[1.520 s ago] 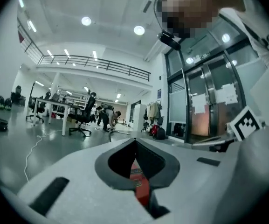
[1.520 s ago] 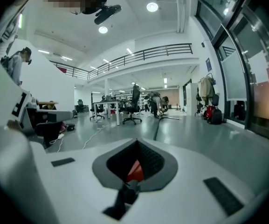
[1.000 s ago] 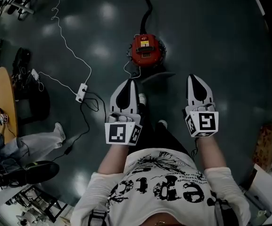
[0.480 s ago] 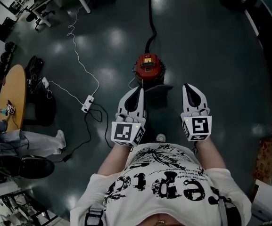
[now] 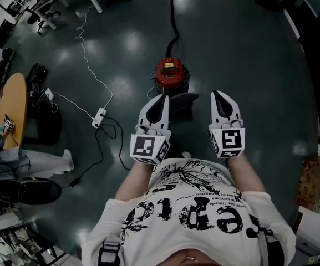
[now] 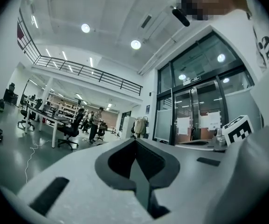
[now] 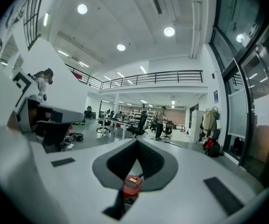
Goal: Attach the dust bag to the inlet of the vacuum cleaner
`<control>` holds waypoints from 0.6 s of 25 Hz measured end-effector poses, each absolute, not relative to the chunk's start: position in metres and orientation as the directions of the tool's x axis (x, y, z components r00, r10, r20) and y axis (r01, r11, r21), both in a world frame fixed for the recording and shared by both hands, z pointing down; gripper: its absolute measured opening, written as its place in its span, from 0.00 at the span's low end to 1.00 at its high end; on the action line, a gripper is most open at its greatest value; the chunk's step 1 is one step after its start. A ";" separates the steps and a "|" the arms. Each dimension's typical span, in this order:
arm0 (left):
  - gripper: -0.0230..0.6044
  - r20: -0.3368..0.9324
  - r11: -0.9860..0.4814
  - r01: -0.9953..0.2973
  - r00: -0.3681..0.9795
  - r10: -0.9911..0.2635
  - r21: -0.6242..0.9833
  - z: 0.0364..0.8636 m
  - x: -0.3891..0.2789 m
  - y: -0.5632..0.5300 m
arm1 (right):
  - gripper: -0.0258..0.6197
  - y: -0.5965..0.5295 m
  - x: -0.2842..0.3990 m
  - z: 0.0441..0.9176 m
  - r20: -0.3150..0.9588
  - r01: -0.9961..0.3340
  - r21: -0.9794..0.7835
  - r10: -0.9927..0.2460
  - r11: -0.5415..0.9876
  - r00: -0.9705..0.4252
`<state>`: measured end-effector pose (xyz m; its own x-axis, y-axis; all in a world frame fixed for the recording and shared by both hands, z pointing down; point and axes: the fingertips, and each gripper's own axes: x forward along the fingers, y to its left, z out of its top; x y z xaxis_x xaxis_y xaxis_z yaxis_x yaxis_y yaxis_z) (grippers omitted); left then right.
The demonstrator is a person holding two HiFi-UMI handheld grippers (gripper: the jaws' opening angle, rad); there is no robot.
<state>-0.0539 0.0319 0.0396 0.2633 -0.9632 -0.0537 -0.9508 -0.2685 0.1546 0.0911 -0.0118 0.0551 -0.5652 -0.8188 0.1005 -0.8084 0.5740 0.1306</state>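
Observation:
The red vacuum cleaner [image 5: 168,73] stands on the dark floor ahead of me, with a black hose [image 5: 174,21] running away from it. A dark flat shape [image 5: 185,102], possibly the dust bag, lies on the floor just in front of it. My left gripper [image 5: 163,97] and right gripper [image 5: 216,94] are held side by side at chest height, pointing level toward the vacuum and well above it. Both are shut with nothing held. In the right gripper view the vacuum [image 7: 131,185] shows small through the slot below the shut jaws of the right gripper [image 7: 137,141]. The left gripper [image 6: 135,140] faces the open hall.
A white power strip [image 5: 98,117] with trailing cables lies left of the vacuum. A round wooden table [image 5: 7,112] and a seated person's legs [image 5: 35,162] are at the far left. A brown box [image 5: 314,182] sits at the right edge. Desks and chairs [image 5: 49,4] stand at the back left.
Both grippers have risen and drawn closer to my chest, still shut. The view has shifted, so the vacuum sits lower in the picture and my feet are hidden.

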 end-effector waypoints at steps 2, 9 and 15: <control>0.04 -0.050 -0.265 -0.952 0.260 -0.964 0.156 0.042 -0.056 0.030 | 0.04 -0.013 0.088 0.060 0.104 -0.802 0.124 -0.812 0.584 -0.575; 0.04 -0.039 -0.240 -0.960 0.237 -0.971 0.146 0.032 -0.064 0.035 | 0.04 -0.005 0.083 0.046 0.095 -0.798 0.110 -0.806 0.592 -0.585; 0.04 -0.032 -0.229 -0.963 0.227 -0.973 0.143 0.035 -0.064 0.024 | 0.04 -0.017 0.086 0.046 0.092 -0.798 0.100 -0.804 0.594 -0.587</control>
<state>-0.0644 0.0239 0.0346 0.2269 -0.9734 -0.0321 -0.9629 -0.2291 0.1425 0.0856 -0.0167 0.0462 -0.5867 -0.8045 0.0924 -0.7984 0.5938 0.0999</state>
